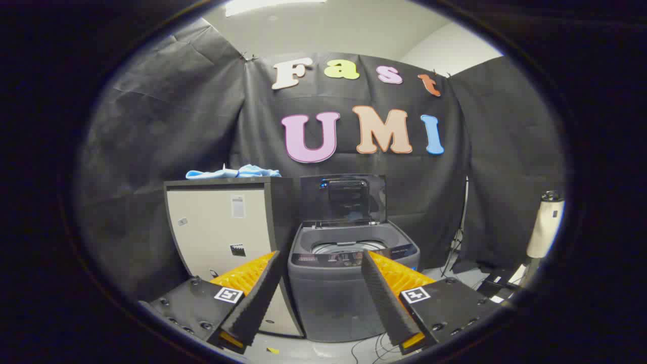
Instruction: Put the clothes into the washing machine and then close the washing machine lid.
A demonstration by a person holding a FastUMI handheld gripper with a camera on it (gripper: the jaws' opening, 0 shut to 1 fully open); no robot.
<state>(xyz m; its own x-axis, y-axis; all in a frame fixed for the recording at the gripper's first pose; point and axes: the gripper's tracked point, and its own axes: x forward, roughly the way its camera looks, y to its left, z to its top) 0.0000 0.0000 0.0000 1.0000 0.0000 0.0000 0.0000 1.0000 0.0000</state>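
Your gripper [321, 268] hangs with fingers spread and empty, framing the washing machine [349, 283] whose lid [343, 198] stands upright, presumably ready for loading, while the clothes [233, 173] lie atop the cabinet [222, 227] beside it, long axis running sideways.

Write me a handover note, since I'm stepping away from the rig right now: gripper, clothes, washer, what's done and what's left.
Gripper: open, holding nothing, aimed at the washing machine ahead.
Clothes: light blue, lying on top of the cabinet beside the machine.
Lid: raised, drum open.
Done: nothing loaded yet.
Left: pick up the clothes, drop them in the drum, close the lid.
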